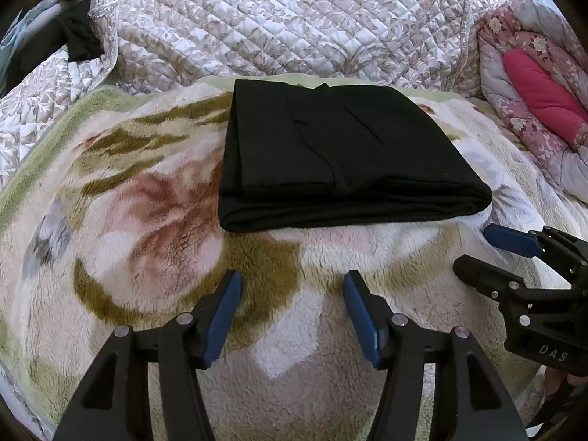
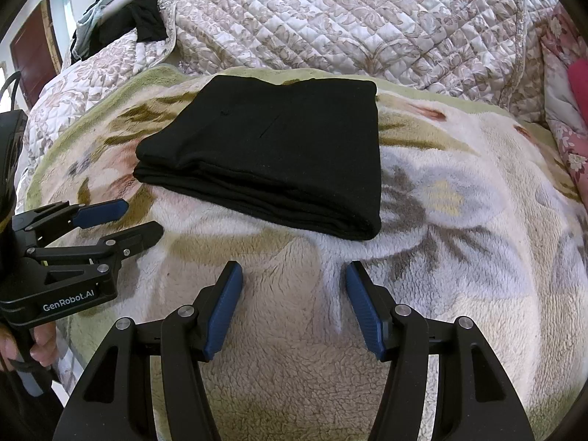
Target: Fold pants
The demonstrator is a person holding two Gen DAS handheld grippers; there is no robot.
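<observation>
Two grippers are in view over a fleece blanket (image 1: 154, 220), and neither holds anything. Taking the black pants (image 1: 341, 154) as the landmark and going left to right: a dark heap of clothing (image 1: 79, 38) lies well beyond the pants to their far left, at the edge of the quilted bedspread (image 1: 275, 18) that rises behind them. The left gripper (image 1: 292, 316) sits just in front of the pants' near fold, jaws spread with only bare fleece between the blue pads (image 1: 222, 321). The pants themselves lie folded into a compact, layered rectangle, flat on the blanket, touched by neither tool (stacked edges show along the near side). The right gripper (image 1: 477, 253) hovers close to the pants' near right corner; its jaws are likewise parted and empty, confirmed from its own camera, where the right gripper (image 2: 294, 301) shows only fleece between its fingers. In that same view the left gripper (image 2: 141, 218) appears in front of the pants' near left corner, apart from the cloth, with a hand (image 2: 33, 345) on its handle. A pink floral quilt (image 1: 533, 103) lies bunched well to the right of the pants.
</observation>
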